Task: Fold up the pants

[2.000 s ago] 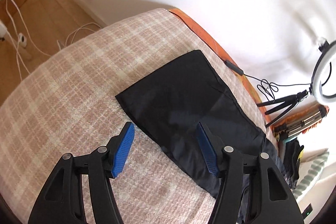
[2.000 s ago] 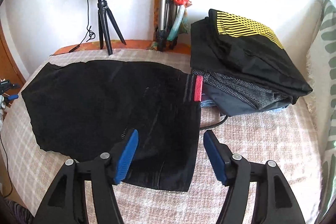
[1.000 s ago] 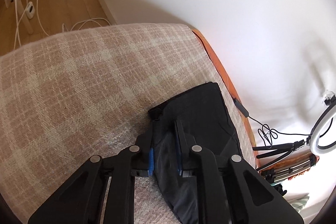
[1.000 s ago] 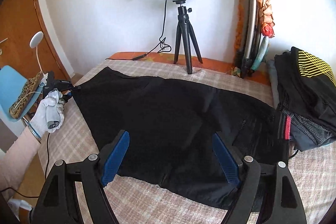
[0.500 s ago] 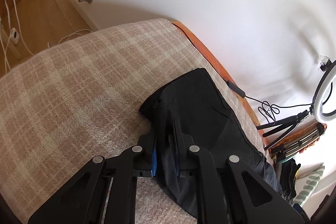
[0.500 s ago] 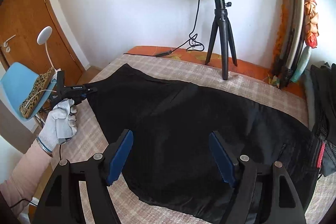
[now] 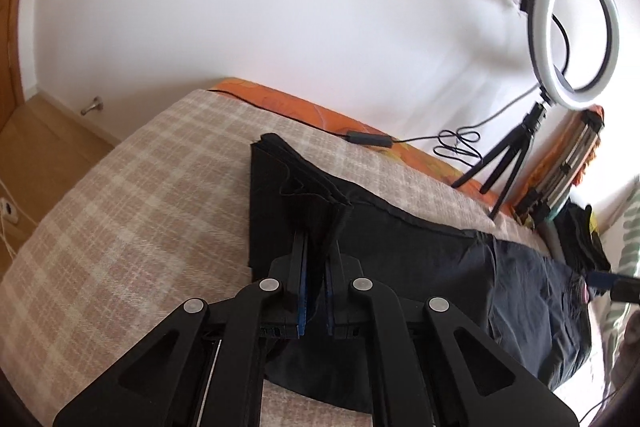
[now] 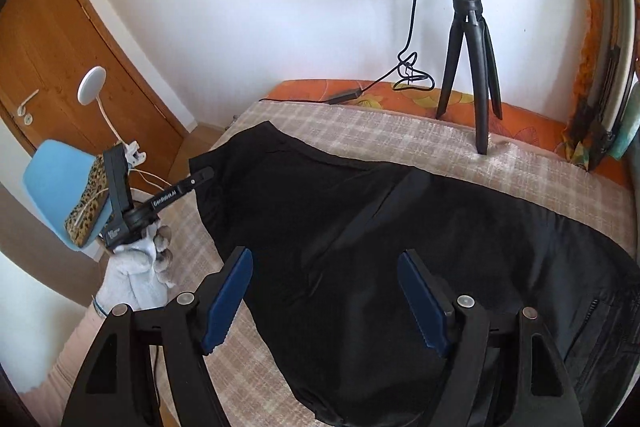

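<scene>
Plaid bed [image 7: 132, 211]: your left gripper [image 7: 314, 259] pinches pants [image 8: 360, 227] hem, lifted; right gripper [image 8: 326, 297] wide open, holding nothing, above pants

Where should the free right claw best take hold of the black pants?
Probably the far hem corner, coming from above: the pants lie spread flat on the bed, and the left claw pinches the near hem corner.
</scene>
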The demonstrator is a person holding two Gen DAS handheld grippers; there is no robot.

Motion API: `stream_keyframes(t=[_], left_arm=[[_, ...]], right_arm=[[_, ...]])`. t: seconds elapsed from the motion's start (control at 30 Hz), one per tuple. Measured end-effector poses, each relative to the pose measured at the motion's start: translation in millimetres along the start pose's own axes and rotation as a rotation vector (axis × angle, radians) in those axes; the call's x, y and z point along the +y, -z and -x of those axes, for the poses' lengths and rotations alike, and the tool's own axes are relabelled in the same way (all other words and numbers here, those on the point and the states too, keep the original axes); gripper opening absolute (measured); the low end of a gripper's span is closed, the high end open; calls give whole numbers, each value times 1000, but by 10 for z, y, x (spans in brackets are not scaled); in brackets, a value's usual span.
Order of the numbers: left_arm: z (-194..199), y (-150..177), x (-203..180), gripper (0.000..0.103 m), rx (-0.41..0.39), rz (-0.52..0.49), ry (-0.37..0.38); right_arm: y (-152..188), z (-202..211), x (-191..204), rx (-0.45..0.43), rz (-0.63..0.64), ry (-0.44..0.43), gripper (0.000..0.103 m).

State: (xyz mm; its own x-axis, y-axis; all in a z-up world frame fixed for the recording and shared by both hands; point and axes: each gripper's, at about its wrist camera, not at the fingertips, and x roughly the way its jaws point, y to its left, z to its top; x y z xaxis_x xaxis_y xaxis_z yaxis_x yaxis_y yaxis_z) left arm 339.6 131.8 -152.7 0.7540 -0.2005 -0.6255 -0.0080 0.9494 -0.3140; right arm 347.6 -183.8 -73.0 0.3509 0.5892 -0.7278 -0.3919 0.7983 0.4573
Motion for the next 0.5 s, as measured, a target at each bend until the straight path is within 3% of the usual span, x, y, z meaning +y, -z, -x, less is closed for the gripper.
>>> stream_keyframes(t=[0.2, 0.27, 0.5], left_arm=[[-110, 199, -379, 5, 65, -131, 44], [-131, 251, -415, 5, 80, -139, 54], [15, 322, -538, 5, 80, -151, 108]], right_arm=[[-333, -488, -8, 36, -54, -109, 79], [-456, -714, 59, 68, -52, -171, 79], [-769, -1535, 261, 151, -81, -249, 80]])
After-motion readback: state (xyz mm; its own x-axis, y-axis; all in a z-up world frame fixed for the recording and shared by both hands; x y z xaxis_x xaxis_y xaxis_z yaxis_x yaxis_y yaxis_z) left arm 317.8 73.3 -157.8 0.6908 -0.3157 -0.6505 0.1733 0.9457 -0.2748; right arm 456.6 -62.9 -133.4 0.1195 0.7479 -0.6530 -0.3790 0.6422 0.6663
